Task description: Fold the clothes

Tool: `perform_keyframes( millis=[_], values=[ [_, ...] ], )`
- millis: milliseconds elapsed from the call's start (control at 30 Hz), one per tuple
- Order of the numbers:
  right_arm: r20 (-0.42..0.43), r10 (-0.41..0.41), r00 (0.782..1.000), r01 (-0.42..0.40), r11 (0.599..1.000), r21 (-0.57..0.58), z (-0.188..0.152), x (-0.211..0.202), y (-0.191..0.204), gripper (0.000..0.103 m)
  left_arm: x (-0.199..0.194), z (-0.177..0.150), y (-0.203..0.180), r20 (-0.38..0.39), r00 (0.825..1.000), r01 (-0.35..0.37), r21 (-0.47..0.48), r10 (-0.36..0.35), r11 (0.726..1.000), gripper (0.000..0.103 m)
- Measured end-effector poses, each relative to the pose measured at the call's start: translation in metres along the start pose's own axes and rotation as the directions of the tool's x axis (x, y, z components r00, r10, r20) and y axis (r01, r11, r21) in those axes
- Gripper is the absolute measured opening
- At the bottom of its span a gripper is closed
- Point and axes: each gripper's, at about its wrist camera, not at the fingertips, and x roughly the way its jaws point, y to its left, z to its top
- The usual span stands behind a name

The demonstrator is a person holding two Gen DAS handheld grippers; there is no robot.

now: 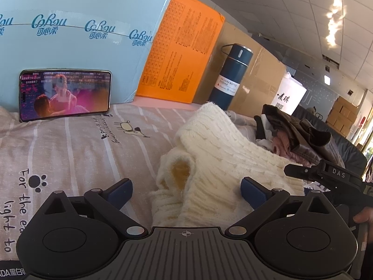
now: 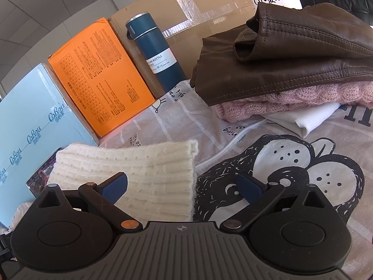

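A cream knit sweater [image 1: 216, 154] lies partly folded on the printed bedsheet [image 1: 77, 154]; it also shows in the right wrist view [image 2: 144, 170]. My left gripper [image 1: 186, 190] is open just above its near edge, with the jaws wide apart and empty. My right gripper [image 2: 183, 186] is open and empty over the sweater's right edge; its body shows in the left wrist view [image 1: 326, 175]. A stack of folded clothes lies behind: a brown leather jacket [image 2: 291, 53] on a pink knit [image 2: 303, 98] on a white garment [image 2: 300, 119].
A phone [image 1: 65, 94] playing video leans on a light blue box [image 1: 81, 35]. An orange box [image 1: 181, 51], a dark blue vacuum bottle [image 1: 230, 77] and cardboard boxes [image 1: 256, 79] line the back. The sheet [image 2: 291, 170] carries a big cartoon print.
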Motion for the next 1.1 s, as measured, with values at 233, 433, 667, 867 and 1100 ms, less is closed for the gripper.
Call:
perform_keyframes(
  millis=[233, 433, 667, 867, 1100],
  values=[
    [-0.013, 0.014, 1.000, -0.014, 1.000, -0.003, 0.000, 0.001, 0.001, 0.101, 0.000, -0.001, 0.000, -0.004, 1.000, 0.001, -0.001, -0.001, 1.000, 0.101],
    [-0.035, 0.042, 0.998, -0.043, 0.999, -0.012, 0.000, 0.003, 0.003, 0.101, 0.004, 0.000, 0.006, -0.049, 0.998, 0.024, -0.056, -0.026, 0.998, 0.102],
    [-0.064, 0.079, 0.995, -0.081, 0.996, -0.028, 0.000, 0.005, 0.006, 0.103, 0.005, -0.002, 0.006, -0.070, 0.996, 0.048, -0.073, -0.053, 0.996, 0.103],
    [-0.076, 0.076, 0.994, -0.080, 0.995, -0.055, -0.001, 0.005, 0.009, 0.103, 0.007, -0.002, 0.002, -0.094, 0.994, 0.043, -0.050, -0.047, 0.998, 0.103],
    [-0.139, 0.191, 0.972, -0.198, 0.980, -0.037, -0.002, 0.009, 0.012, 0.103, 0.010, 0.000, 0.004, -0.132, 0.979, 0.136, -0.154, -0.156, 0.979, 0.103]
  ],
)
